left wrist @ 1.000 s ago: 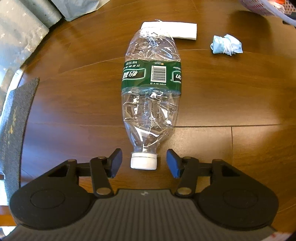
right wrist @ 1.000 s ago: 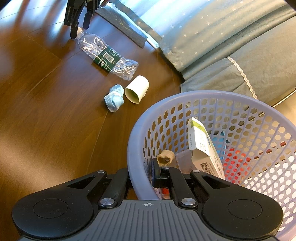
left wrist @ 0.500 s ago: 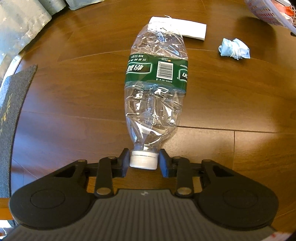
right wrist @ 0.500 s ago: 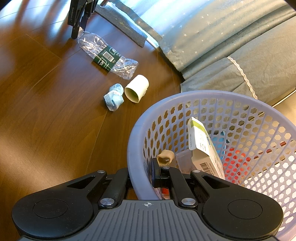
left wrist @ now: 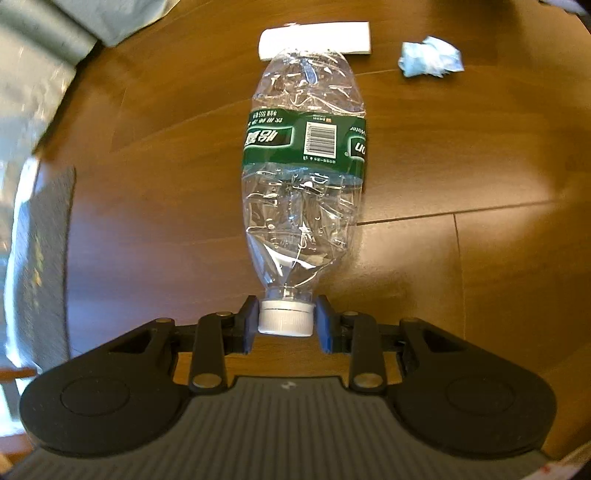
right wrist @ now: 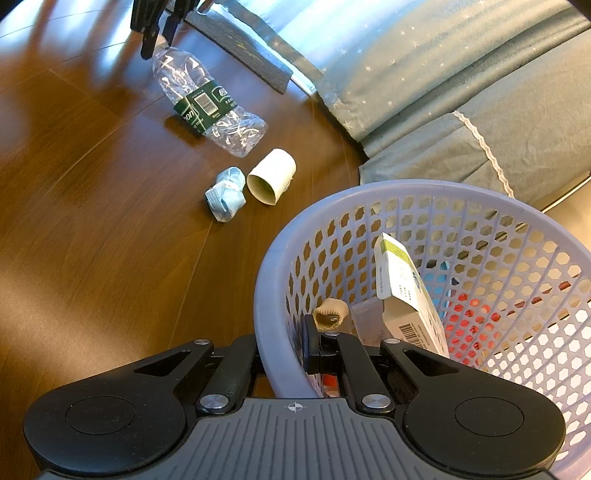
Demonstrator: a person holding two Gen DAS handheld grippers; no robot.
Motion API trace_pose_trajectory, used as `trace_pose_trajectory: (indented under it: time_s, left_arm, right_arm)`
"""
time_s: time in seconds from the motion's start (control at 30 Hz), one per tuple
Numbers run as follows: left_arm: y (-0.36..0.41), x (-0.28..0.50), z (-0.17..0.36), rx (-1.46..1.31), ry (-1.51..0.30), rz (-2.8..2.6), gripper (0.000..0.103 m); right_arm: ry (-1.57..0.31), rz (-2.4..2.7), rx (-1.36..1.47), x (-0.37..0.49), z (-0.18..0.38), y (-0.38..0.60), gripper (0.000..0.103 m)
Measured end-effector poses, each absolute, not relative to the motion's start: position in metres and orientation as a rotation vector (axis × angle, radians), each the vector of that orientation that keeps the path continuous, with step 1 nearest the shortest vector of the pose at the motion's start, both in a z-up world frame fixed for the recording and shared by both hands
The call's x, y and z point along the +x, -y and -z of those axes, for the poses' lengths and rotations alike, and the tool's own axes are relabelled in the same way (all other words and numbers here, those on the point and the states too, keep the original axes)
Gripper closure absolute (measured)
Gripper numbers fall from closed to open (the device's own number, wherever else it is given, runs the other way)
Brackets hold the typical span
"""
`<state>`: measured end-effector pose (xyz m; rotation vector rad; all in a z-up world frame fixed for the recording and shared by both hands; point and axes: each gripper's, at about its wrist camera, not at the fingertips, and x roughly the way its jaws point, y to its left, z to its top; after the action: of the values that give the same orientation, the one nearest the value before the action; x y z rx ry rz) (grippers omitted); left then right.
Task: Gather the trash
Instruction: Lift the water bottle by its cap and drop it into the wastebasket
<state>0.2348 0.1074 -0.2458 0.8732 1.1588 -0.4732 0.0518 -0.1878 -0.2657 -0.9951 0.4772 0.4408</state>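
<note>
A crushed clear plastic bottle [left wrist: 303, 177] with a green label hangs neck-first from my left gripper [left wrist: 285, 325], whose pads press on its white cap [left wrist: 285, 322]. Its far end still rests on the wooden floor. The right wrist view shows the same bottle [right wrist: 210, 107] at the upper left, with the left gripper [right wrist: 155, 38] at its neck. My right gripper [right wrist: 284, 349] is shut on the rim of the lavender mesh basket [right wrist: 369, 192]. A white paper cup [right wrist: 271, 177] and a crumpled blue tissue [right wrist: 225, 194] lie between bottle and basket.
The basket holds a white carton [right wrist: 406, 291], a beige ring [right wrist: 329, 316] and red items. A grey mat [right wrist: 240, 35] and blue-green star-print curtains [right wrist: 424, 74] border the floor on the far side. In the left wrist view the cup [left wrist: 314, 38] and tissue [left wrist: 430, 57] lie beyond the bottle.
My left gripper closed from wide open onto the bottle's cap, then lifted the neck end off the floor. The right gripper and basket have not moved.
</note>
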Motion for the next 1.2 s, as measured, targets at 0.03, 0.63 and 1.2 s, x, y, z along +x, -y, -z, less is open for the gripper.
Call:
trace_pose_trajectory:
  time_s: [0.03, 0.63, 1.2]
  left_arm:
    - [-0.105, 0.234, 0.242, 0.901, -1.152, 0.480, 0.075]
    - [-0.049, 0.182, 0.177, 1.557, -0.921, 0.718, 0.076]
    - [-0.022, 0.153, 0.139, 1.754, -0.747, 0.754, 0.076]
  right_arm:
    - [-0.477, -0.440, -0.994, 0.052, 0.266, 0.188, 0.101]
    - [-0.484, -0.430, -0.978, 0.058, 0.263, 0.183, 0.101]
    - [-0.488, -0.423, -0.972, 0.057, 0.264, 0.181, 0.101]
